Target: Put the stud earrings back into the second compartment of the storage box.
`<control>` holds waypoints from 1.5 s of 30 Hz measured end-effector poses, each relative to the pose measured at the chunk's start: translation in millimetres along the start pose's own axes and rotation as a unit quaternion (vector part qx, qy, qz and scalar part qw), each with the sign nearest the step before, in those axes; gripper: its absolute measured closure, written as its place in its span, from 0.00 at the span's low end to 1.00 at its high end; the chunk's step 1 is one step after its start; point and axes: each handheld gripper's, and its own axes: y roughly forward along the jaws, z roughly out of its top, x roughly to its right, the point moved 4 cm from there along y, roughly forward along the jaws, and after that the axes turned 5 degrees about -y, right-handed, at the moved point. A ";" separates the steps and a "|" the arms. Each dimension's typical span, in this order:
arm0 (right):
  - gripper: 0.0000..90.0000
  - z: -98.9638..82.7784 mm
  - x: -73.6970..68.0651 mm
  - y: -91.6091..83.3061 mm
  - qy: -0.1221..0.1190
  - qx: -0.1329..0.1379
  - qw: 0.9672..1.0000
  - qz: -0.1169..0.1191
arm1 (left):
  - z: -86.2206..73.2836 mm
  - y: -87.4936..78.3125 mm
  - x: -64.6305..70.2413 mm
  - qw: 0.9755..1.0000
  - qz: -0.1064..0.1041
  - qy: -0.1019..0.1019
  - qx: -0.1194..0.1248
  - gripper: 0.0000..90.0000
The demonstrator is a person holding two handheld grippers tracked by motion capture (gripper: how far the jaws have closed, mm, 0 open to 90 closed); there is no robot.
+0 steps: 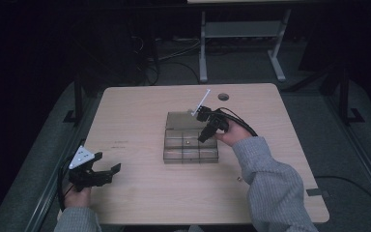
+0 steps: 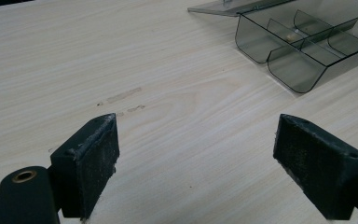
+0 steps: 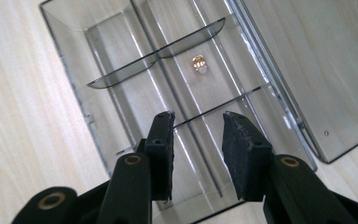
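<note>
A clear smoky compartment box (image 1: 164, 147) sits mid-table with its lid (image 1: 178, 119) folded flat behind it. A small brass piece (image 1: 187, 141) lies in a middle compartment; it is seen up close as the brass piece (image 3: 198, 63) and far off as the brass piece (image 2: 287, 35). My right gripper (image 1: 203, 138) hovers over the box's right side, and in its own view the right gripper (image 3: 196, 123) stands open with nothing between the jaws. My left gripper (image 1: 107, 162) rests near the table's front left corner. The left gripper (image 2: 196, 149) is open wide over bare wood, well away from the box (image 2: 303, 70).
Another tiny brass piece (image 1: 239, 179) lies on the table to the right of the box, near the sleeve. A round cable hole (image 1: 223, 96) is at the back edge. A strip of tape (image 1: 319, 192) marks the front right corner. Table legs stand beyond.
</note>
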 end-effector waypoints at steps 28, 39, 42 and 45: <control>0.64 -67.8 -8.9 -17.8 0.023 0.025 0.999 0.004 | -0.5 0.6 0.8 1.000 0.002 -0.002 -0.001 0.16; 0.63 -90.5 -15.5 -20.1 0.030 0.033 0.999 0.005 | -0.8 0.5 0.8 1.000 0.002 -0.001 -0.003 0.16; 0.63 -96.1 -18.6 -21.1 0.031 0.038 0.999 0.007 | -0.7 0.6 0.9 1.000 0.001 -0.002 -0.001 0.16; 0.63 -99.3 -20.9 -21.4 0.034 0.038 0.999 0.008 | -0.8 0.3 1.0 1.000 0.002 -0.003 -0.001 0.16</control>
